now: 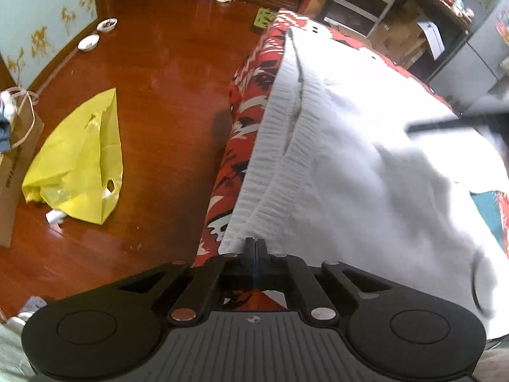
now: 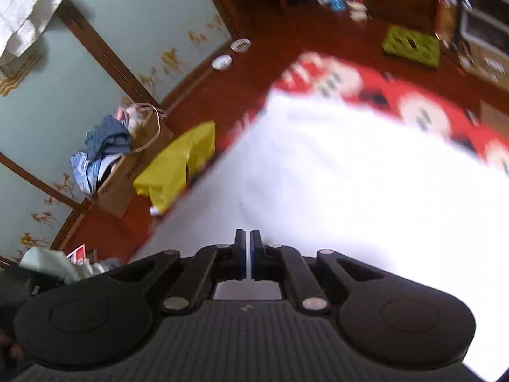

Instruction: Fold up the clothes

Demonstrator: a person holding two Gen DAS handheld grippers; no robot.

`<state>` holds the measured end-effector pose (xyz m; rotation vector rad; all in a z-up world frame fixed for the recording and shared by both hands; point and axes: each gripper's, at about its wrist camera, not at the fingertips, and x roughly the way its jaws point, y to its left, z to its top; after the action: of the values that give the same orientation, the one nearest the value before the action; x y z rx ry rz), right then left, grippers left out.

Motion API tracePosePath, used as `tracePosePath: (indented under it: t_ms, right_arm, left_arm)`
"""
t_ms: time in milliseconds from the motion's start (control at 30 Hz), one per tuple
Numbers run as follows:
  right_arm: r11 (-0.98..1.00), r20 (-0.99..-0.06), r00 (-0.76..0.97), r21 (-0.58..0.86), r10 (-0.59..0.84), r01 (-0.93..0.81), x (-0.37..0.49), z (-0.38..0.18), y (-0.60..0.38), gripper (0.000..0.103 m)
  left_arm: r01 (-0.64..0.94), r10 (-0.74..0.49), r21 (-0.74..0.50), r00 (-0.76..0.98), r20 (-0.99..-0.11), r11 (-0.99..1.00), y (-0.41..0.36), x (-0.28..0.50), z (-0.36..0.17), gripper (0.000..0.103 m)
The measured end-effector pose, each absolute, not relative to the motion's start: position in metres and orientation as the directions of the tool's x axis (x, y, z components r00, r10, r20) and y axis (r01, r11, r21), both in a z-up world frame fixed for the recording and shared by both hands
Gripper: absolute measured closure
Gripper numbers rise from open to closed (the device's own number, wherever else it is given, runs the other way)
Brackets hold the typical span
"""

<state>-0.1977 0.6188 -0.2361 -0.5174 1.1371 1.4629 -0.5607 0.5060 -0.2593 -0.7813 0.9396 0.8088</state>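
A: Left tool (image 1: 255,242) pinched shut on the hem corner of the white top (image 1: 350,146), which spreads ahead of it over the red cover (image 1: 241,133).
B: Right tool (image 2: 247,235) shut too; grip unclear, blurred. Carry both corners level, keeping the edge taut.

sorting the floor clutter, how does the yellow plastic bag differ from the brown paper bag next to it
The yellow plastic bag lies slumped and creased on the wooden floor; the brown paper bag stands upright by the wall. The yellow plastic bag has punched-out handle holes; the brown paper bag has a looped strap handle. Blue cloth and other things stick out of the brown paper bag; the yellow plastic bag's contents are hidden. Both sit beside the bed.
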Motion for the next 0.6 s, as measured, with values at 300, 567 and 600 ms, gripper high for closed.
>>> tracePosePath:
  t_ms: [300,567,600]
  right_arm:
    - [0.339,-0.894,-0.124,0.287,0.432,-0.896,-0.159,-0.223,0.461,0.100]
    - [0.677,-0.936,0.049,0.214,0.348,-0.704,-0.088,-0.218,0.290,0.095]
    - [0.723,-0.941,0.070,0.205,0.331,-0.660,-0.079,-0.219,0.263,0.095]
  left_arm:
    - [-0.885,0.261,-0.134,0.272,-0.926,0.445,0.494,-0.550,-0.235,0.098]
    - [-0.916,0.203,-0.165,0.251,-0.946,0.366,0.465,-0.511,-0.231,0.093]
    - [-0.921,0.198,-0.169,0.249,-0.948,0.350,0.462,-0.507,-0.232,0.092]
